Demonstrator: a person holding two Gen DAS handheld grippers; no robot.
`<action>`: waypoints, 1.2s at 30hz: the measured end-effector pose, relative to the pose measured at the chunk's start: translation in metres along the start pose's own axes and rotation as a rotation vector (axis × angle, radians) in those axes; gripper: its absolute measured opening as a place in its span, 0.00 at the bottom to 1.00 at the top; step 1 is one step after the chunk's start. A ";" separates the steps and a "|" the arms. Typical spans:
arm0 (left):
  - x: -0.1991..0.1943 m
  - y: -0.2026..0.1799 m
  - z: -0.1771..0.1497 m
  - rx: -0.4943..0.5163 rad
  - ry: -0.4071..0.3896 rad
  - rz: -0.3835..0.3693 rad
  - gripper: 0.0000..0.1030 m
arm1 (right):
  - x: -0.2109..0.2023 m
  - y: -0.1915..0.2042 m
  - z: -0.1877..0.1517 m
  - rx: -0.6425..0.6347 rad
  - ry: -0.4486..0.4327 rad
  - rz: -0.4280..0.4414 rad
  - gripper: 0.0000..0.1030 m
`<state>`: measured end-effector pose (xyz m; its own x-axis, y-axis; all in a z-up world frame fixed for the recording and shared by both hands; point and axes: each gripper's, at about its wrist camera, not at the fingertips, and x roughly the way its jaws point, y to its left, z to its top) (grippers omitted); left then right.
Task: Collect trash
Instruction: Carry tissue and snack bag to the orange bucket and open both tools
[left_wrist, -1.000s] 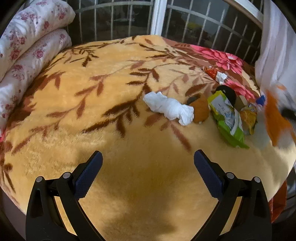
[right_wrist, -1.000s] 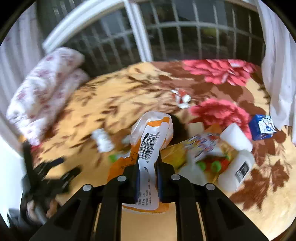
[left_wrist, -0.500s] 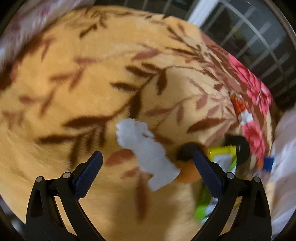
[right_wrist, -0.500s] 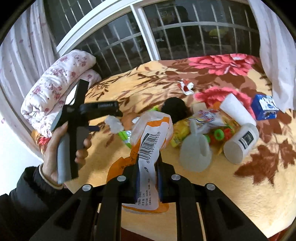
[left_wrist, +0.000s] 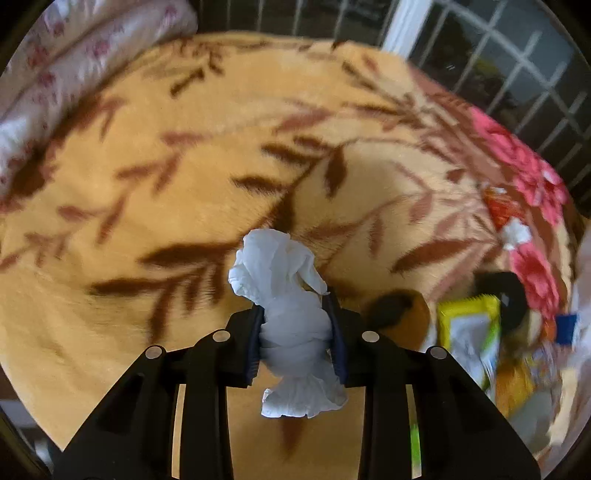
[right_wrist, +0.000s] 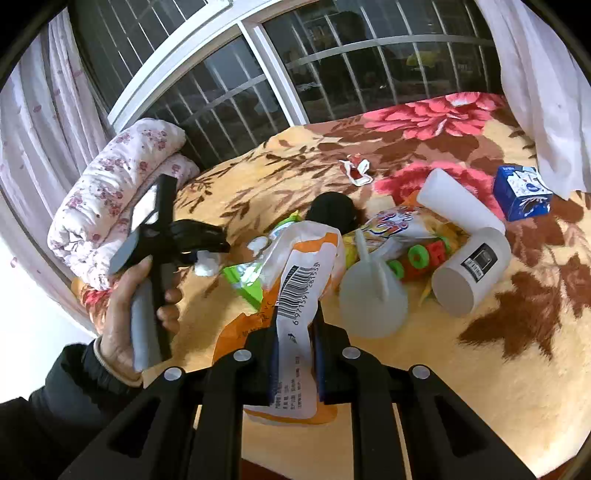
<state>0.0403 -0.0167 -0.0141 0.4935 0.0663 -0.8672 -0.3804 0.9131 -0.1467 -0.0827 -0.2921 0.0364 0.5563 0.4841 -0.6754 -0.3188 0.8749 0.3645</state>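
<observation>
Your left gripper (left_wrist: 295, 341) is clamped on the crumpled white tissue (left_wrist: 286, 295), pinched at its twisted waist between the pads. It is soft and could slide out if you swing. Your right gripper (right_wrist: 295, 350) grips the orange-and-white wrapper (right_wrist: 295, 295), whose loose top may snag the white funnel (right_wrist: 373, 299) just ahead. Farther out, your left hand (right_wrist: 136, 295) holds its tool upright over the blanket (right_wrist: 480, 387).

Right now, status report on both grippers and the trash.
Left gripper shut on white tissue wad. Right gripper shut on orange-white wrapper. More trash on blanket: white bottle, blue carton. Nothing blocking.
</observation>
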 end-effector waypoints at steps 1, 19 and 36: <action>-0.010 0.003 -0.003 0.019 -0.031 0.001 0.29 | -0.002 0.003 -0.001 -0.003 -0.005 -0.002 0.14; -0.152 0.083 -0.186 0.402 -0.252 -0.151 0.29 | -0.063 0.080 -0.114 -0.048 0.021 -0.022 0.15; -0.088 0.107 -0.287 0.573 -0.005 -0.149 0.29 | -0.017 0.071 -0.215 -0.027 0.230 -0.057 0.15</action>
<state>-0.2683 -0.0405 -0.0901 0.5131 -0.0792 -0.8546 0.1760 0.9843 0.0145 -0.2798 -0.2408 -0.0638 0.3854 0.4155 -0.8239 -0.3142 0.8986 0.3062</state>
